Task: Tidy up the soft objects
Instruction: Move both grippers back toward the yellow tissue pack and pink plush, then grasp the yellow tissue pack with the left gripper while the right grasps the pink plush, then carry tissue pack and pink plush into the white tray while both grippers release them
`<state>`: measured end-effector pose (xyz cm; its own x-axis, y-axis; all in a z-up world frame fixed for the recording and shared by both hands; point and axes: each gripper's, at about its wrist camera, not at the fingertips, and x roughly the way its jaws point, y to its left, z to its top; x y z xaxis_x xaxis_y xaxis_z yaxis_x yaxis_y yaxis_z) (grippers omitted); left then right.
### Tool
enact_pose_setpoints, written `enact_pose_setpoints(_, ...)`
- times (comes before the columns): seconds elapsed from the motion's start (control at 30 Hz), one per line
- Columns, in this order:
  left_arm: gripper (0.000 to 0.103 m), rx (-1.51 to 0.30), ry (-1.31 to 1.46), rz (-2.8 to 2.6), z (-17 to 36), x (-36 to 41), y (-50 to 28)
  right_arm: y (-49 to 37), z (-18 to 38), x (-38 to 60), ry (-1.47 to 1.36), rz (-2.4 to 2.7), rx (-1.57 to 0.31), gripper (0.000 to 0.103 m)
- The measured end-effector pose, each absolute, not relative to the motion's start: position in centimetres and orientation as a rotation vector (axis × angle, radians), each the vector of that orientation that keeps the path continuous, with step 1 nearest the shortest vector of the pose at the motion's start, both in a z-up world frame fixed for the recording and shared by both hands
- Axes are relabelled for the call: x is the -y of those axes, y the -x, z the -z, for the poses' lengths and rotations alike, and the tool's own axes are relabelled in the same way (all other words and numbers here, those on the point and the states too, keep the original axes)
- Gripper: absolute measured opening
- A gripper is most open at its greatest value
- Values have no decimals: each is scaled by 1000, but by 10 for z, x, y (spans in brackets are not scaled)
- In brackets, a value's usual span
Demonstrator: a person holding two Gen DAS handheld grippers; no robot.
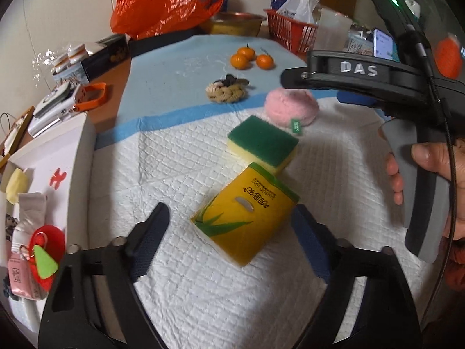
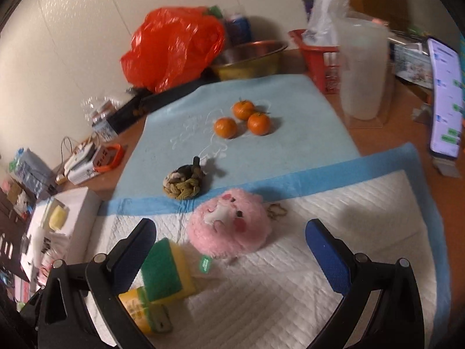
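A yellow tissue pack (image 1: 245,213) lies on the white quilted pad (image 1: 203,290), between the open fingers of my left gripper (image 1: 234,226). Its end shows in the right wrist view (image 2: 142,308). A green-and-yellow sponge (image 1: 263,144) (image 2: 168,270) lies just beyond it. A pink plush toy (image 1: 290,106) (image 2: 229,225) sits past the sponge. A knotted rope toy (image 1: 226,90) (image 2: 183,184) lies on the blue mat. My right gripper (image 2: 229,241) is open, above and in front of the plush; it shows from the side in the left wrist view (image 1: 348,87).
Three oranges (image 1: 250,56) (image 2: 242,117) sit far on the blue mat (image 2: 261,151). Behind are an orange plastic bag (image 2: 174,46), a metal bowl (image 2: 250,58), a red basket (image 2: 316,55) and a frosted cup (image 2: 363,69). A white box (image 1: 43,174) of small items stands left. A phone (image 2: 444,99) stands right.
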<state>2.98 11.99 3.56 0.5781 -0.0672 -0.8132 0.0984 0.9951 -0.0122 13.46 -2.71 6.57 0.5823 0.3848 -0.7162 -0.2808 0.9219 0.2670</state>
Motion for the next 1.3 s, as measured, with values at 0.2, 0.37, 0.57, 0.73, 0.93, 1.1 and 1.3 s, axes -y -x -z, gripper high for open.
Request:
enact_pose_setpoints(0.2, 81, -970, -53, 116, -22, -118, -39, -147, -46, 4, -38, -386, -907, 94)
enact_pose_setpoints(0.37, 68, -969, -67, 131, -13, -115, -39, -153, -33, 1, -24, -374, -938, 70)
enact_pose_setpoints(0.57, 58, -919, -62, 105, -25, -115, -32, -145, -45, 21, -127, -379, -916, 67)
enact_pose_setpoints(0.73, 58, -843, -47, 73, -53, -118, -22, -121, -87, 40, -208, -393, -801, 67)
enact_pose_setpoints(0.93, 58, -751, -1, 52, -91, -125, -2, -85, -139, 40, -244, -466, -671, 67)
enact_pose_setpoints(1.1, 58, -637, 50, 15, -139, -144, 25, -53, -176, 32, -248, -532, -579, 67)
enact_pose_setpoints(1.3, 58, -494, 127, -66, -197, -181, 61, -9, -213, 13, -194, -619, -445, 67)
